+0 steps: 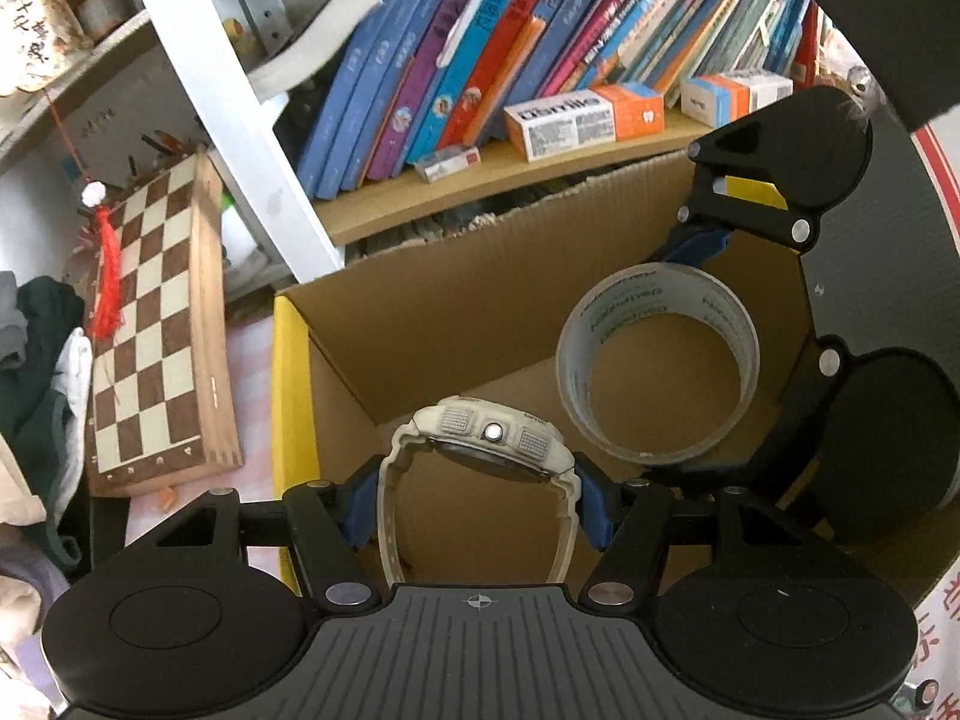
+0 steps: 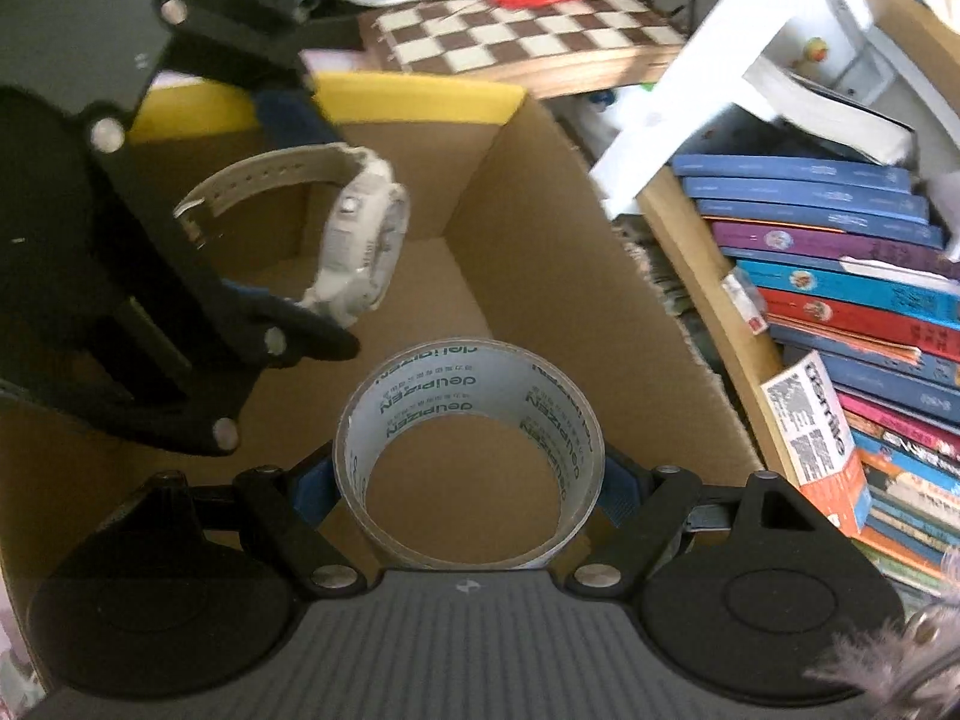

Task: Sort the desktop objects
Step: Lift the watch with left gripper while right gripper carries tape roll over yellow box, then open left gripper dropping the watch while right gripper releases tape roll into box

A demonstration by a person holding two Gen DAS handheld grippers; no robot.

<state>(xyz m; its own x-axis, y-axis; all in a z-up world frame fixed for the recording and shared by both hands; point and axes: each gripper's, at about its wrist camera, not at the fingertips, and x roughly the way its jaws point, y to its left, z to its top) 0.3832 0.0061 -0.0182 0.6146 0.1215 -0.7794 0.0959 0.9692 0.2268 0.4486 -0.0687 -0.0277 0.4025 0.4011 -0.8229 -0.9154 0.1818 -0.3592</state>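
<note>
My left gripper point(image 1: 477, 504) is shut on a white wristwatch point(image 1: 492, 438), its blue pads pressing the strap on both sides. It hangs over an open cardboard box point(image 1: 456, 312) with a yellow flap. My right gripper point(image 2: 471, 489) is shut on a roll of clear tape point(image 2: 471, 408), held by its outer rim over the same box point(image 2: 540, 276). The tape roll point(image 1: 657, 360) and right gripper point(image 1: 702, 354) show at the right of the left wrist view. The watch point(image 2: 360, 240) and left gripper point(image 2: 288, 222) show at the upper left of the right wrist view.
A shelf of leaning books point(image 1: 480, 60) and small cartons point(image 1: 582, 117) stands behind the box. A folded chessboard point(image 1: 162, 324) with a red tassel point(image 1: 108, 276) leans at the box's left. Clothes point(image 1: 36, 360) are piled beyond it.
</note>
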